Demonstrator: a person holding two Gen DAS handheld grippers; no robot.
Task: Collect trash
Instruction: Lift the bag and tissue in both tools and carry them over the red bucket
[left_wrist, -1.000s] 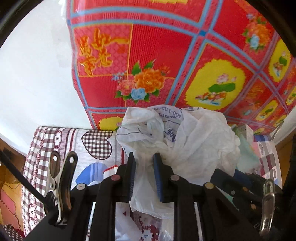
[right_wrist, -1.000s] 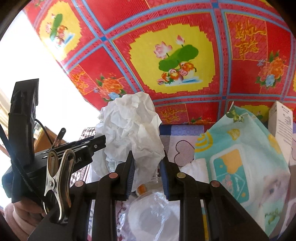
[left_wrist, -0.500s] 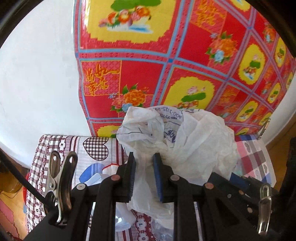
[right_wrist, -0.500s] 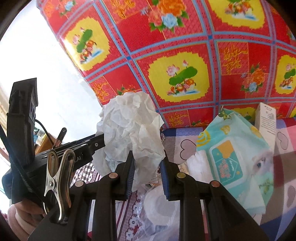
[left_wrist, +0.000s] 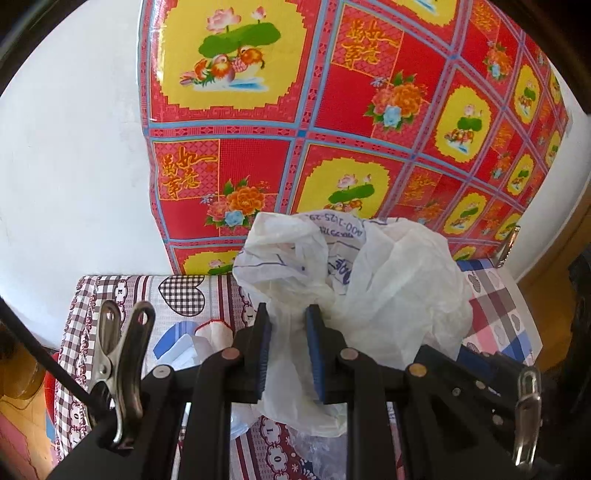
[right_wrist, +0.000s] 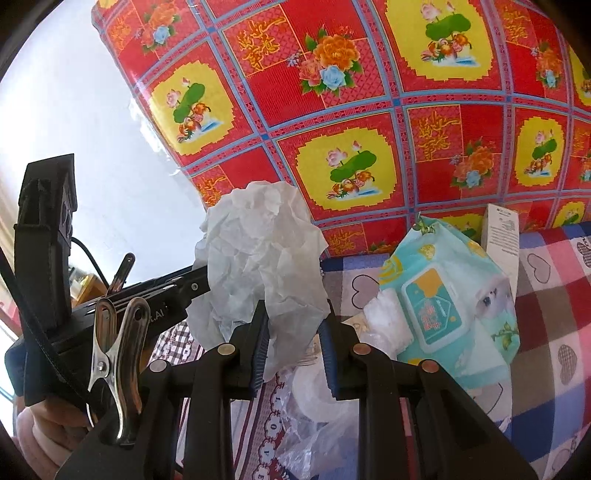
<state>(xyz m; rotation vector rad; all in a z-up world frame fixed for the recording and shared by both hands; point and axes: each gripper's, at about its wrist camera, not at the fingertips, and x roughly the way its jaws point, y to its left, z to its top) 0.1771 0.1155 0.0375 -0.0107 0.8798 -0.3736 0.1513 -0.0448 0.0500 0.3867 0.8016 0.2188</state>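
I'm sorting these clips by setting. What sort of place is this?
Probably a lived-in home: a heart-patterned patchwork cloth covers the surface, a red-and-yellow floral plastic sheet hangs behind, and a pale green wet-wipes pack lies there.

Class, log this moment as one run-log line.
left tool: shut on plastic bag | right tool: shut on crumpled paper | both off tablecloth

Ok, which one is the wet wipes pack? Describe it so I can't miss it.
Below the red floral wall cloth, on the heart-patterned tablecloth, the wet wipes pack lies left of a white carton. It alone is pale teal, with an orange-and-teal flip lid.
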